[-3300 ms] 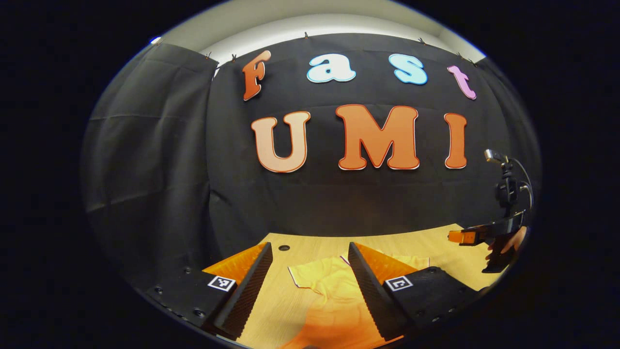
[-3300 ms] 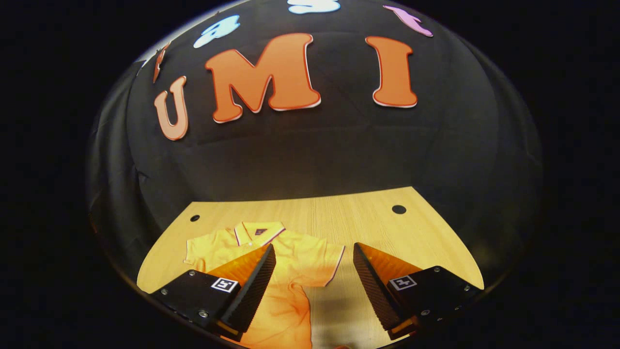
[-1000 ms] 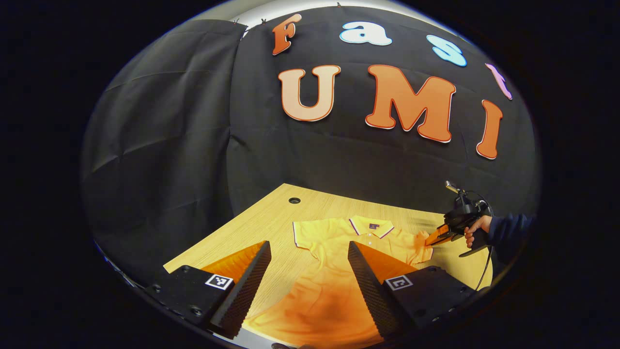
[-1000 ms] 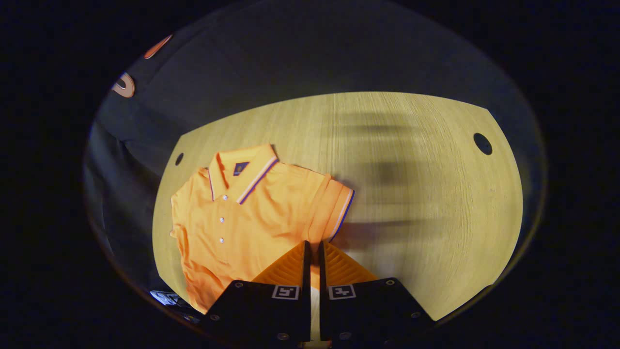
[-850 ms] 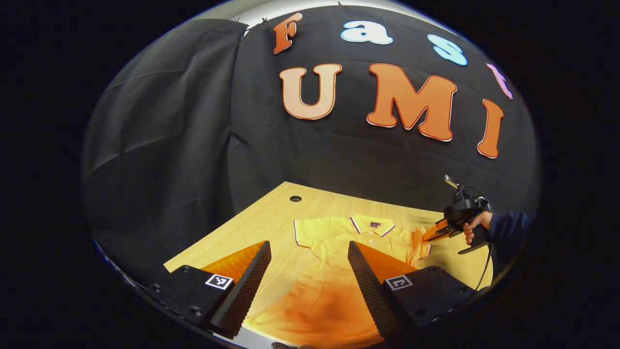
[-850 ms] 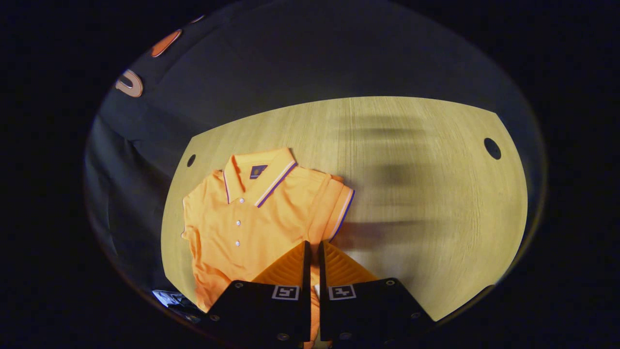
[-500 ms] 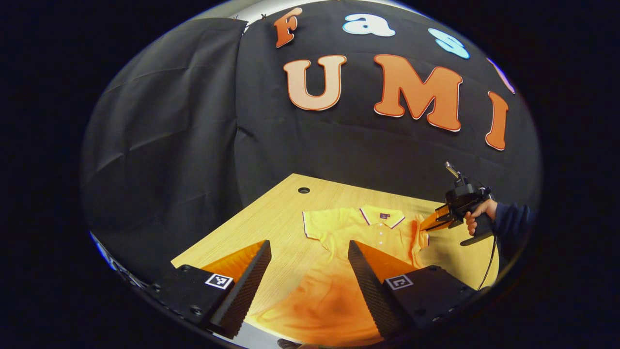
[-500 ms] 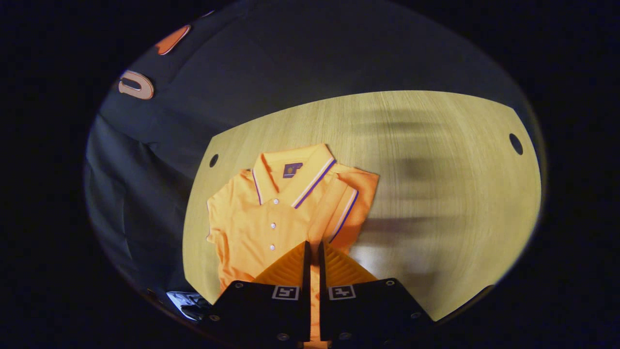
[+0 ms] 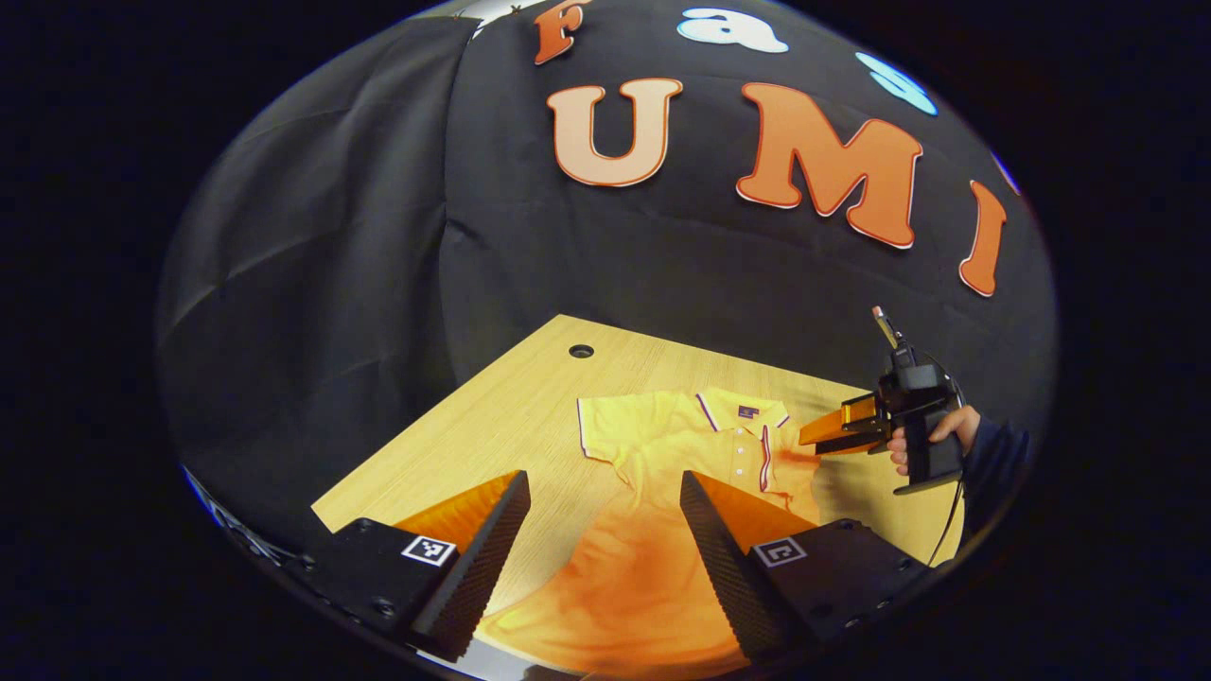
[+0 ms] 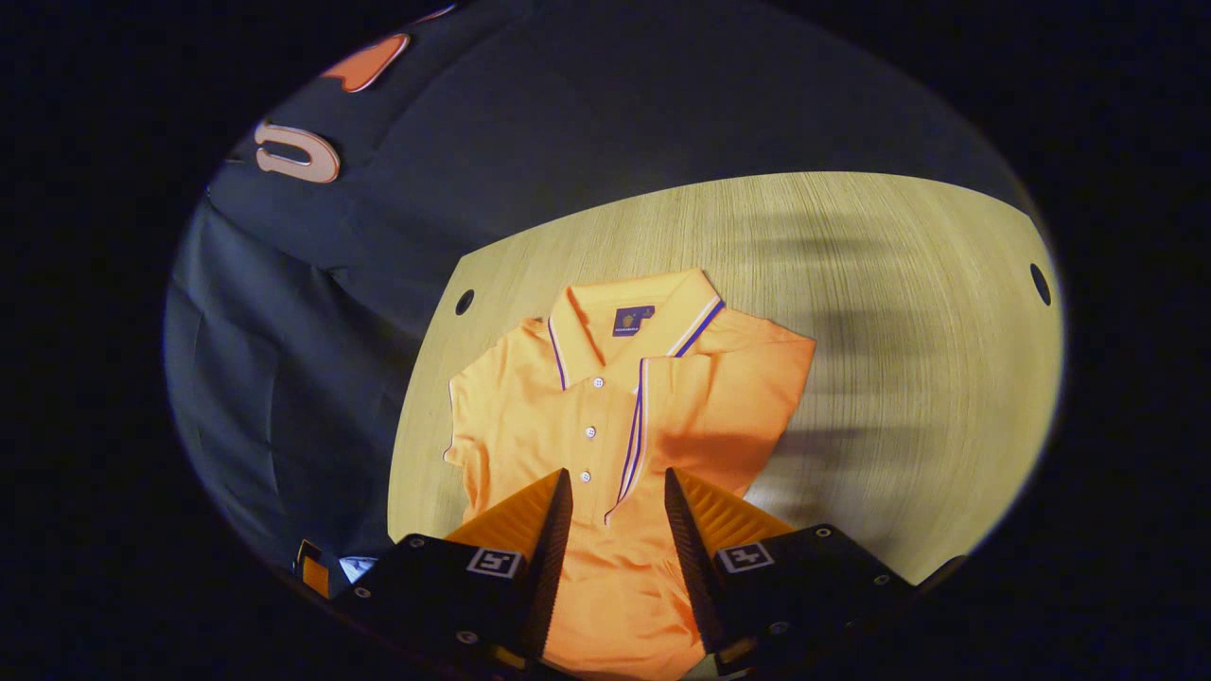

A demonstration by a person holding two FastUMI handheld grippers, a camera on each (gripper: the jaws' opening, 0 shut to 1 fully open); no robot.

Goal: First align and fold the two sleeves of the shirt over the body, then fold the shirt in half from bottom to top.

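Orange knit cloth, a short-sleeved polo shirt, is spread flat on a pale wood-grain table with its collar toward the black cloth wall; since half a second ago, when the right gripper was pinched shut on the striped cuff, its fingers have been parted and the sleeve let go; that sleeve is now laid over the chest, its striped cuff edge running beside the row of small white buttons, where before it was only partly turned in; the fold forms a clean slanted edge toward the shoulder, and the cloth beneath is smooth with soft wrinkles lower down; the other sleeve is seen in the left gripper view lying flat on the table, unfolded as before; the left gripper is held above the shirt's lower part with its ribbed fingers spread wide and nothing between them, as in the earlier frames; in that view the right gripper is held by a hand in a dark sleeve, just above the folded side; two round holes are cut in the tabletop near the far corners.
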